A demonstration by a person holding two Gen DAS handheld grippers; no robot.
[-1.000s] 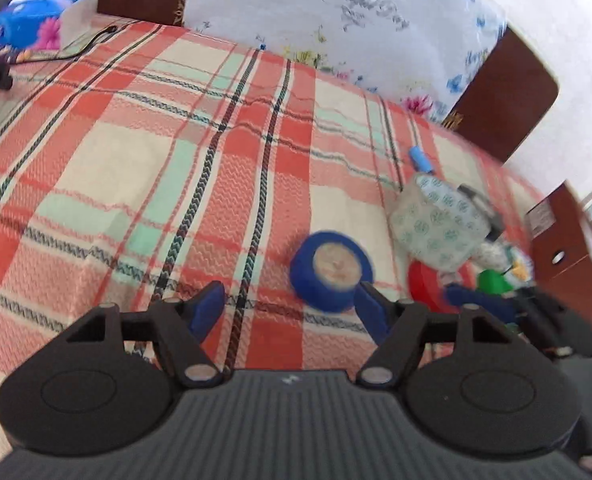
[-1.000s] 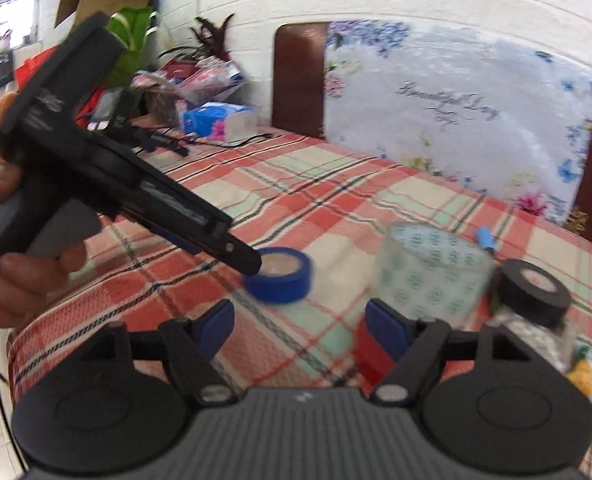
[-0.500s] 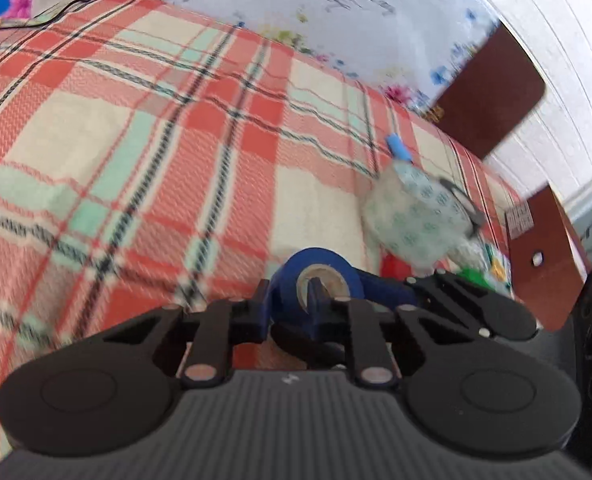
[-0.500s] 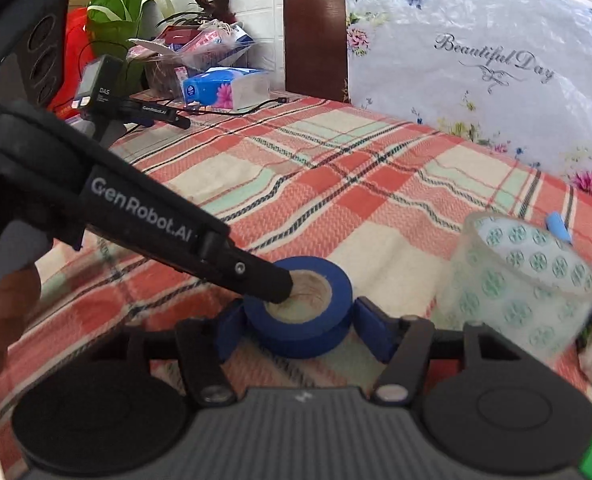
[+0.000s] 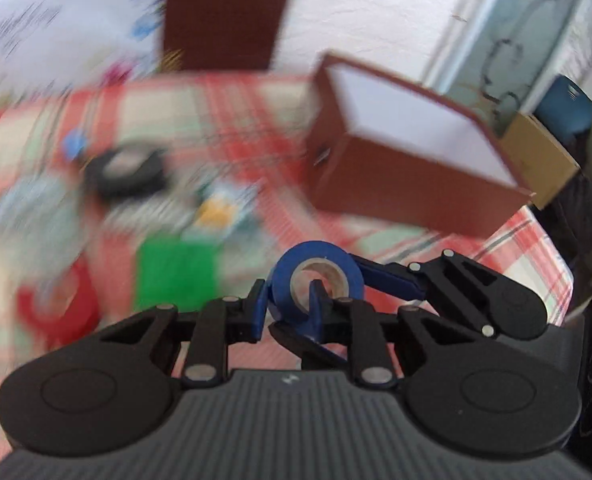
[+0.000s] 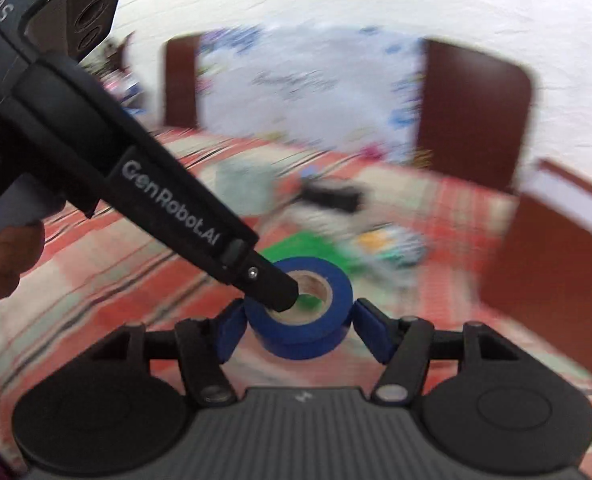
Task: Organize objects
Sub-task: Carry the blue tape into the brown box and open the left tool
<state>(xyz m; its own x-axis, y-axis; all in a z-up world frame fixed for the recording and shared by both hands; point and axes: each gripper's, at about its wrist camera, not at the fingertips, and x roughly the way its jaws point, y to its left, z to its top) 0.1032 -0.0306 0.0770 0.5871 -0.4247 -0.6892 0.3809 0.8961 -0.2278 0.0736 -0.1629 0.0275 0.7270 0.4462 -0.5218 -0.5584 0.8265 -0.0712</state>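
Observation:
A blue tape roll is gripped by both tools and held above the plaid tablecloth. My left gripper is shut on the roll's wall, one finger in the core. My right gripper has its pads on both sides of the same roll. The left tool's finger reaches into the roll's core in the right wrist view. A brown box with a white inside stands open ahead on the right.
Blurred on the cloth are a black tape roll, a clear patterned roll, a red roll, a green item and small packets. Brown chair backs stand behind the table.
Both grippers have lifted the blue roll and swung right; the brown box now fills the upper right of the left view. The scene is motion-blurred.

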